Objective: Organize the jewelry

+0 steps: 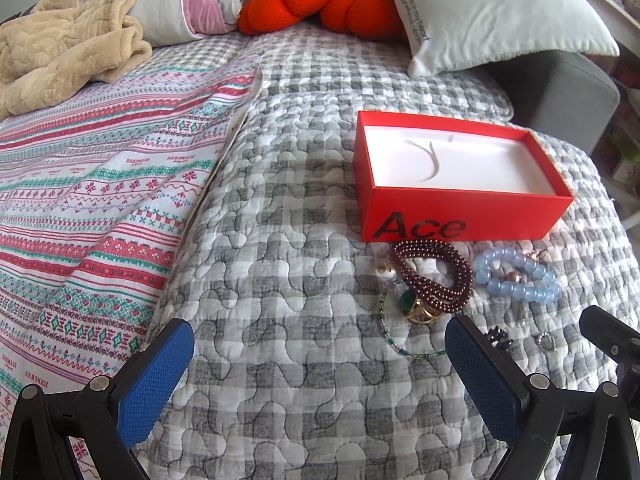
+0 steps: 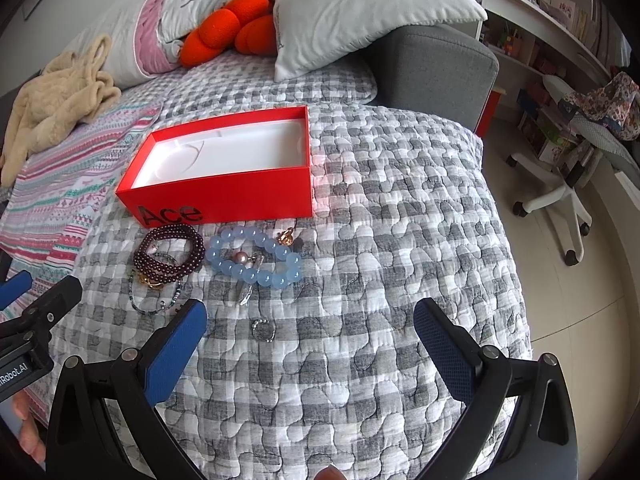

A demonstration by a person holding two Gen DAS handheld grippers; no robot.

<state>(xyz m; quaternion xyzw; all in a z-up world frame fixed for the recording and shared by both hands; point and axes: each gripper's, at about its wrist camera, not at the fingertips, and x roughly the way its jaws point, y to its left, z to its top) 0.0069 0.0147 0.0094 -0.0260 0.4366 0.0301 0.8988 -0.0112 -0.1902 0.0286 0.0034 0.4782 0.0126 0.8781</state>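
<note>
Both claws hover low over the grey checked quilt (image 2: 400,208), empty. My right gripper (image 2: 310,322) has its blue pads spread wide; the left gripper (image 1: 320,344) is likewise wide apart, nothing between the fingers. From the right claw outward: a small silver ring (image 2: 264,330) lies just ahead, slightly left of centre, nearest of all. Beyond it, a silvery pendant (image 2: 246,294), then the pale blue bead bracelet (image 2: 254,258), a flat loop whose long axis runs left to right across my view. Left of that, the dark red bead bracelet (image 2: 170,254), coiled in several turns over a gold ring (image 2: 150,280) and a thin green bead strand (image 2: 156,304). From the left wrist these last sit ahead and right, near its right finger. Farthest, touching nothing but close behind the pile, the open red box (image 2: 224,196), empty, long axis left to right, "Ace" side facing me. I judge the right claw nearer the ring and blue bracelet; the left nearer the dark red coil.
</note>
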